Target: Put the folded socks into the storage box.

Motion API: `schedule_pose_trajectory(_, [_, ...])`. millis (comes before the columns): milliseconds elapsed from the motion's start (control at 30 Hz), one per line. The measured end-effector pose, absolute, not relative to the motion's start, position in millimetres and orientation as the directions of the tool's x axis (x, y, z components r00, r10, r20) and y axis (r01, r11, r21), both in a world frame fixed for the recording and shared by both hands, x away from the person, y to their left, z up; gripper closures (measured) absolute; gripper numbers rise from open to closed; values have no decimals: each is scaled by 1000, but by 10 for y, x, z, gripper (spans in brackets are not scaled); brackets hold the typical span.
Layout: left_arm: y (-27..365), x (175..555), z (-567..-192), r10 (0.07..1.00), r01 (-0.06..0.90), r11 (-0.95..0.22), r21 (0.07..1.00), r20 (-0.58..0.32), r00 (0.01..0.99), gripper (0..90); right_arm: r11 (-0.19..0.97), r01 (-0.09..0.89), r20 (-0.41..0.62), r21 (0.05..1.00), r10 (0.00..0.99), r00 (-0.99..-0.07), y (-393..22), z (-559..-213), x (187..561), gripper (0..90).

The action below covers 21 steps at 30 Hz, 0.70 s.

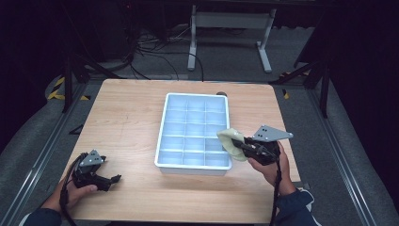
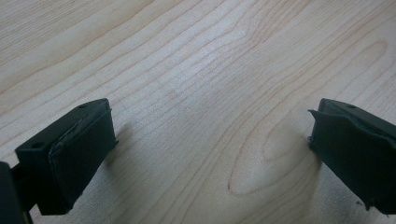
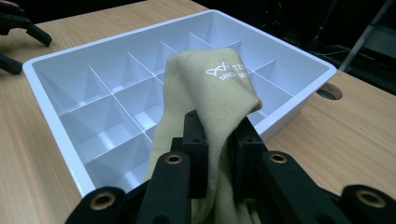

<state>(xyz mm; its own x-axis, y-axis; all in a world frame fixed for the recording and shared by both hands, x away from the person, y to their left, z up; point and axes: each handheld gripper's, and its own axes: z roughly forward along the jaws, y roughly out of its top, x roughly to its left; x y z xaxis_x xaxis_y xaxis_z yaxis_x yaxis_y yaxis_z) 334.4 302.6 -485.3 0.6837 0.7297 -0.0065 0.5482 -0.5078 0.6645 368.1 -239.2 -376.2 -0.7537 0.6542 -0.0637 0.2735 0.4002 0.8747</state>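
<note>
Sock [image 3: 205, 88], pale yellow, sits pinched in the jaws of the right gripper [image 1: 242, 146] at the tray's [image 1: 162, 127] four o'clock corner, over its rim; left gripper [image 1: 110, 180] rests at the table's [image 1: 127, 103] seven o'clock, jaws spread

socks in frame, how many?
1: a beige sock clamped in the right tool, hanging over the white divided tray's near right corner. Compartments look empty.

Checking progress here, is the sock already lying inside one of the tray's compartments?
No, the sock is pinched in the right gripper above the tray.
</note>
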Motion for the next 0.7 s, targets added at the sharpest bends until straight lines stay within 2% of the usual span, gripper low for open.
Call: schedule_pose_trajectory(700, [3026, 3344, -4852, 730, 548, -508, 665, -6, 683, 4, 531, 275, -116, 801, 588, -800, -1968, -3828, 3939, 789])
